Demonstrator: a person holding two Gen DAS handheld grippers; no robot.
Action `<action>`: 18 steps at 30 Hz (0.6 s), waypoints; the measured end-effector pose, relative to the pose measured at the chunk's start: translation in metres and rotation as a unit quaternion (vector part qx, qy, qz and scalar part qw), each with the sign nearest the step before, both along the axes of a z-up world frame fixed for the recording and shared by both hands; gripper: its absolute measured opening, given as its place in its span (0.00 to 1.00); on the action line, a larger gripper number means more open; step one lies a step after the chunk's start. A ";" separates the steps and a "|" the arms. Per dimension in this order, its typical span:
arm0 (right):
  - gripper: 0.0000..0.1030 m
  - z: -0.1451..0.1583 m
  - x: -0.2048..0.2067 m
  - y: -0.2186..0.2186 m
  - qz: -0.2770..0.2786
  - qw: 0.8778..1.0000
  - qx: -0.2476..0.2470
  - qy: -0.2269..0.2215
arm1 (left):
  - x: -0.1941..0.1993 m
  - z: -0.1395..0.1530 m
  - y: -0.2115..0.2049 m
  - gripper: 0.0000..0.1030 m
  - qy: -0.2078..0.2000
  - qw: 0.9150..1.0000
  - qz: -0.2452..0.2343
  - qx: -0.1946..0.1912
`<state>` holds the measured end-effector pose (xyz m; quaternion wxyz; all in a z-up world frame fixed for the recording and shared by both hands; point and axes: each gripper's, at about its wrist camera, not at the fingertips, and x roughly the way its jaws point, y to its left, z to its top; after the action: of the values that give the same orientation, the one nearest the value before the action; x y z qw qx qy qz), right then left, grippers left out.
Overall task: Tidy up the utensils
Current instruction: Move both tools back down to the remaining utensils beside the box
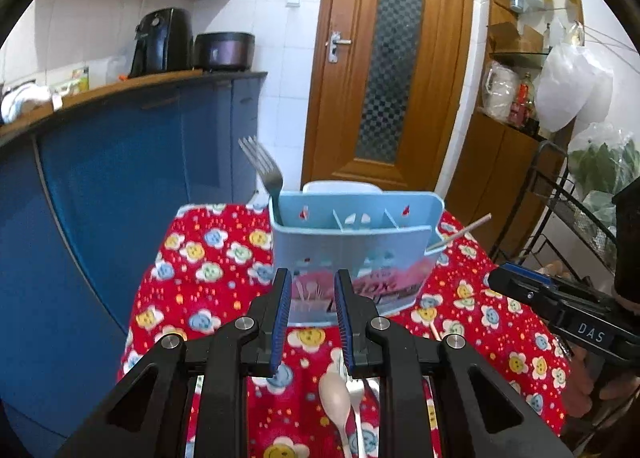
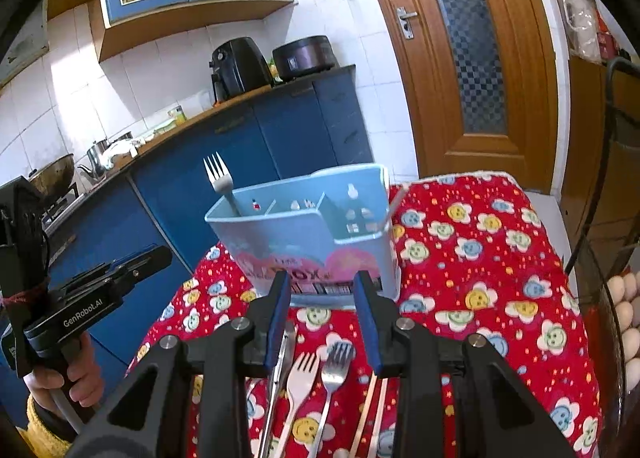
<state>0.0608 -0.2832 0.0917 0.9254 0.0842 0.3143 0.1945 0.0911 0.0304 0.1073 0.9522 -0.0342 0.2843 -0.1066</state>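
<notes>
A light blue utensil holder [image 1: 352,254] [image 2: 308,242] stands on the red flowered cloth [image 1: 208,298] [image 2: 480,258]. A metal fork [image 1: 262,166] [image 2: 218,174] stands tines up in its left compartment, and a chopstick [image 1: 460,234] leans out at its right end. My left gripper [image 1: 312,278] hovers in front of the holder, open and empty, above a beige spoon [image 1: 336,390] and a white utensil [image 1: 356,386]. My right gripper [image 2: 322,282] is open and empty too. Under it lie a metal knife [image 2: 282,358], a white fork [image 2: 304,374], a metal fork [image 2: 336,362] and chopsticks [image 2: 372,398].
Blue kitchen cabinets [image 1: 120,178] run along the left of the table, and a wooden door [image 1: 392,58] stands behind it. A black wire rack [image 2: 612,298] with eggs [image 2: 624,298] is at the right. A hand [image 2: 60,386] holds the left gripper's handle.
</notes>
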 end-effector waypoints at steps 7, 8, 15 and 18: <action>0.35 -0.020 -0.005 -0.004 -0.005 1.000 0.001 0.028 | -0.002 -0.020 0.004 0.22 0.029 1.000 0.007 -0.004; 0.35 -0.022 -0.006 -0.004 -0.006 0.999 0.000 0.031 | -0.002 -0.022 0.005 0.22 0.033 0.999 0.008 -0.004; 0.34 -0.041 -0.008 -0.012 -0.015 0.998 0.007 0.054 | -0.001 -0.042 0.004 0.22 0.059 0.998 0.012 -0.007; 0.34 -0.048 -0.007 -0.016 -0.019 0.998 0.008 0.064 | 0.002 -0.051 0.003 0.22 0.073 0.997 0.011 -0.005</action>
<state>0.0533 -0.2989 0.0439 0.9061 0.1097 0.3698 0.1738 0.0928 0.0331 0.0559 0.9300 -0.0498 0.3516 -0.0951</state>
